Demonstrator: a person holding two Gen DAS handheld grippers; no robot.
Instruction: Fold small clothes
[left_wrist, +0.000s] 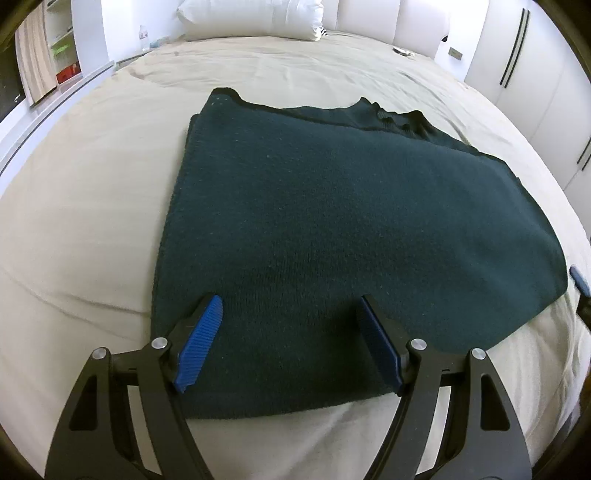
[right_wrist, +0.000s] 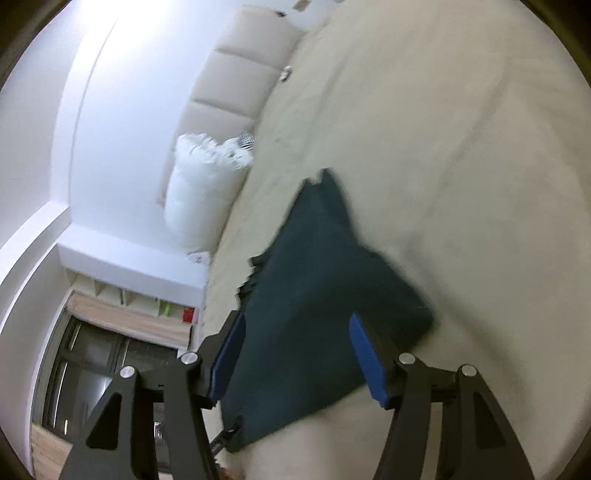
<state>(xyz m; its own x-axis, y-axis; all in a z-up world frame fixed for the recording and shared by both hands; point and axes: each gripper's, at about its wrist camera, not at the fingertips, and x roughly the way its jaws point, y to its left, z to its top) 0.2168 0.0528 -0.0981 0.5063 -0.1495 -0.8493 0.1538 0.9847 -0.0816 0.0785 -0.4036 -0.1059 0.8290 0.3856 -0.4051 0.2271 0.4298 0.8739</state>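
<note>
A dark green knitted garment (left_wrist: 332, 229) lies flat on the beige bed sheet (left_wrist: 85, 221), folded along its left side, with its neck opening at the far end. My left gripper (left_wrist: 290, 306) is open and empty, hovering over the garment's near edge with its blue pads (left_wrist: 201, 339) apart. In the right wrist view, which is rolled sideways and blurred, my right gripper (right_wrist: 297, 325) is open over the same garment (right_wrist: 317, 295) near one edge. A tip of the right gripper (left_wrist: 580, 280) shows at the garment's right side in the left wrist view.
A white pillow (left_wrist: 251, 18) and a padded headboard (left_wrist: 388, 18) stand at the far end of the bed. White wardrobe doors (left_wrist: 535, 55) are at the right, shelves (left_wrist: 62, 48) at the left. The pillow (right_wrist: 199, 192) and a window (right_wrist: 92, 369) show in the right wrist view.
</note>
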